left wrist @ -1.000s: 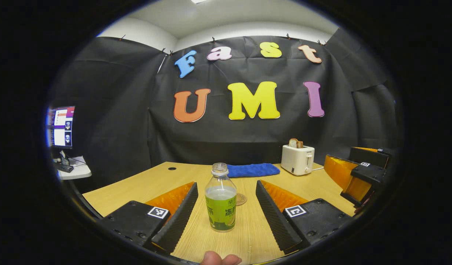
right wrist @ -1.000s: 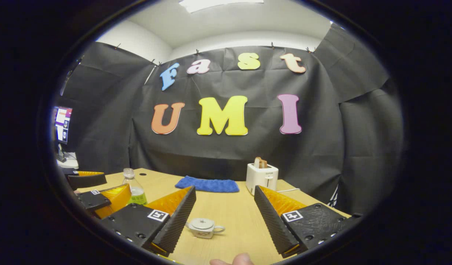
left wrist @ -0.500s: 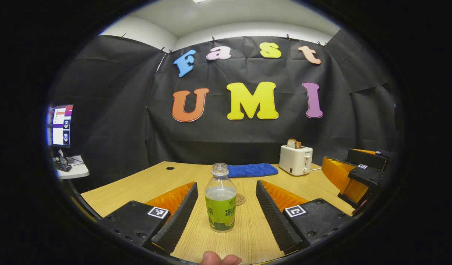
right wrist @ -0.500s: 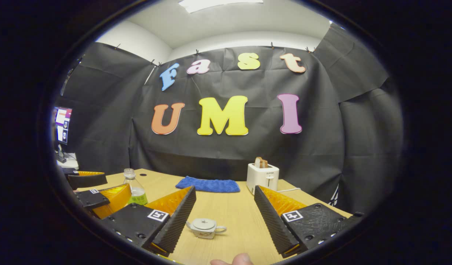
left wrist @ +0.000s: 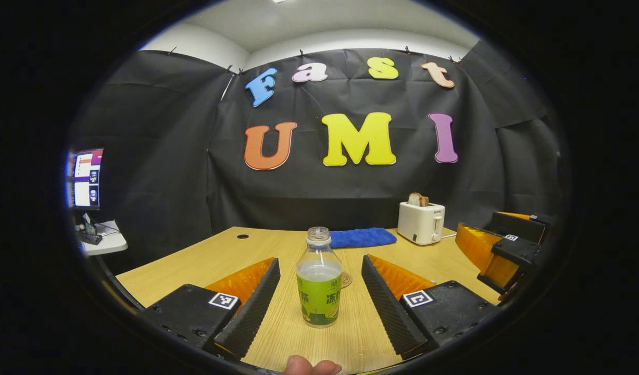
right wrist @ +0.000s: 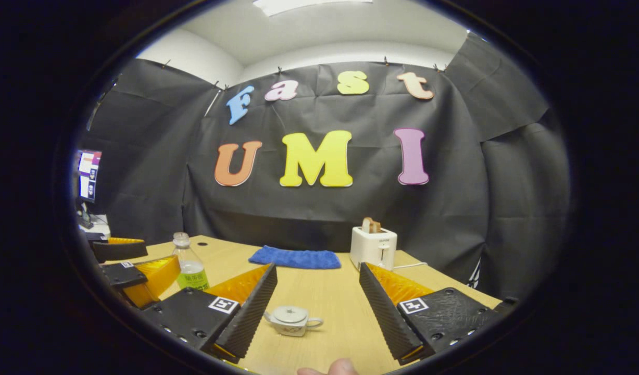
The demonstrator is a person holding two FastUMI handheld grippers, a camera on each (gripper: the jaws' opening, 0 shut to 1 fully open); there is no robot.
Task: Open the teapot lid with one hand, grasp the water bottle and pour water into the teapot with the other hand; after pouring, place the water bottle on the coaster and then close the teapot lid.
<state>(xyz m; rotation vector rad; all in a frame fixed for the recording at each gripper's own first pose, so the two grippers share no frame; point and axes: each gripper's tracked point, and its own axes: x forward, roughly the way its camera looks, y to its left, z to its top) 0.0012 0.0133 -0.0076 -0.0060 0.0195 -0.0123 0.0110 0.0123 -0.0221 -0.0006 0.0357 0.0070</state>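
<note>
On the desk (left wrist: 204, 260), the water bottle (left wrist: 318, 284) stood between the left gripper (left wrist: 319, 299)'s parted fingers, untouched, the coaster (left wrist: 345, 279) just behind it. Nearby, the teapot (right wrist: 292, 320) sat between the right gripper (right wrist: 316, 307)'s spread fingers — lid (right wrist: 290, 314) still on, nothing poured; every step remained.

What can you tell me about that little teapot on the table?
The teapot is small, squat and pale, ceramic by its look, with a faint pattern on its side. Its flat round lid with a small knob is still on. A loop handle sticks out sideways. It stands upright on the wooden table, ahead of the right gripper, whose open jaws touch nothing.
</note>
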